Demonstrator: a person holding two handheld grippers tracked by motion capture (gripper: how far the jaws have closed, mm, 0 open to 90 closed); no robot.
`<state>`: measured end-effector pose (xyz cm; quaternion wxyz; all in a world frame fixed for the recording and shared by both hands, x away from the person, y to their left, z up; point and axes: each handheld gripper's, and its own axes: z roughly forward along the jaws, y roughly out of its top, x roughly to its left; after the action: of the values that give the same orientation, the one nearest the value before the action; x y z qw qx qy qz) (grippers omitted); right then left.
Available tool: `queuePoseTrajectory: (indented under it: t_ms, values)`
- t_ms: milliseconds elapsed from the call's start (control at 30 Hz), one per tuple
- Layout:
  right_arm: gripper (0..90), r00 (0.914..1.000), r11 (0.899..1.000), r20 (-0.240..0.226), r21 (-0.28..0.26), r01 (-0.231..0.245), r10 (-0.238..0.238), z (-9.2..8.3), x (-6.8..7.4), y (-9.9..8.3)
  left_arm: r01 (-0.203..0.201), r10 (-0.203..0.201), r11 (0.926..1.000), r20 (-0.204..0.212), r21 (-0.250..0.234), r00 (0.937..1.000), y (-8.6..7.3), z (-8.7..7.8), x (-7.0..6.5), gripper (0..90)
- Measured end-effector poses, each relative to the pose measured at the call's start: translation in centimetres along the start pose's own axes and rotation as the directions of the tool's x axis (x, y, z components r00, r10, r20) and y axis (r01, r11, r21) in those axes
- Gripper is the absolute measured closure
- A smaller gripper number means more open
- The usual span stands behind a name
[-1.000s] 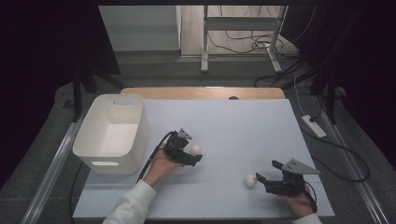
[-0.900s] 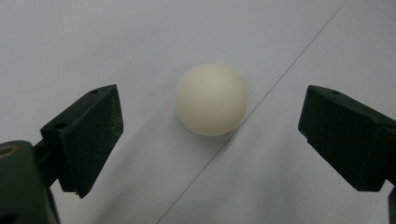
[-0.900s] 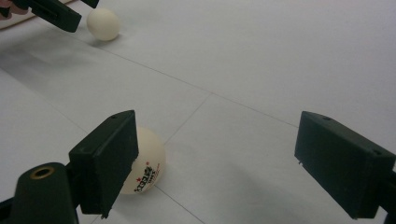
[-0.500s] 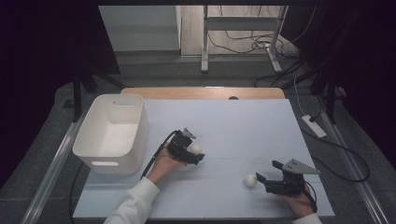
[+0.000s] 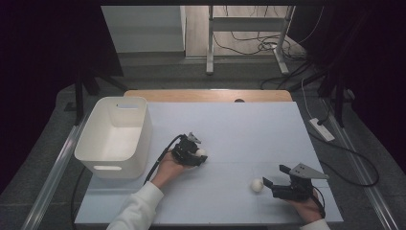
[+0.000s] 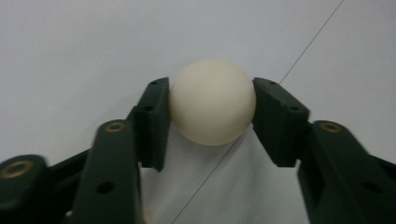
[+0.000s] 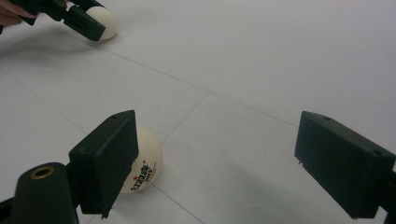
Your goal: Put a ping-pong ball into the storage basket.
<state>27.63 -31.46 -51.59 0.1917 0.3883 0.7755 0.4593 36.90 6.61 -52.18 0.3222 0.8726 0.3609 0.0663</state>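
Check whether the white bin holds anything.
Empty: the high view looks into the white bin and shows only its bare floor. Both balls lie on the table.

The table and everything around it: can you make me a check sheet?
Surface: pale table, bare except for the items below.
Job's things: one white ball is clamped in the left tool; a second white ball with print lies on the table against the inner side of one jaw of the right tool.
Clutter: nothing seen.
Grippers: the left tool's jaws have just been closing and now press on the ball from both sides; the right tool's jaws stand wide apart.
Cables: a black cable trails from the left tool; more cables lie on the floor behind.
Surroundings: a white bin at the table's left edge; dark room.
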Motion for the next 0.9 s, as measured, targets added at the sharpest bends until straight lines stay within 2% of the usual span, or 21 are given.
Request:
queuePoseTrajectory:
  t_ms: [233,567,900]
  values:
    - [13.5,1.0000,1.000,0.003,0.000,0.002,-0.002,0.0,0.0,0.0,-0.006,0.006,0.9999,-0.001,-0.010,1.0000,0.0,-0.5,0.1,50.7]
    - [13.5,0.9999,1.000,0.005,-0.002,0.011,-0.011,-0.1,0.1,0.0,0.006,-0.005,0.9978,0.021,-0.066,0.9998,0.0,-1.4,0.1,50.8]
    - [13.8,0.9998,1.000,0.013,-0.007,0.012,-0.012,-0.2,0.1,0.0,0.008,-0.007,0.9917,0.013,-0.129,0.9999,0.2,-2.6,-0.4,50.7]
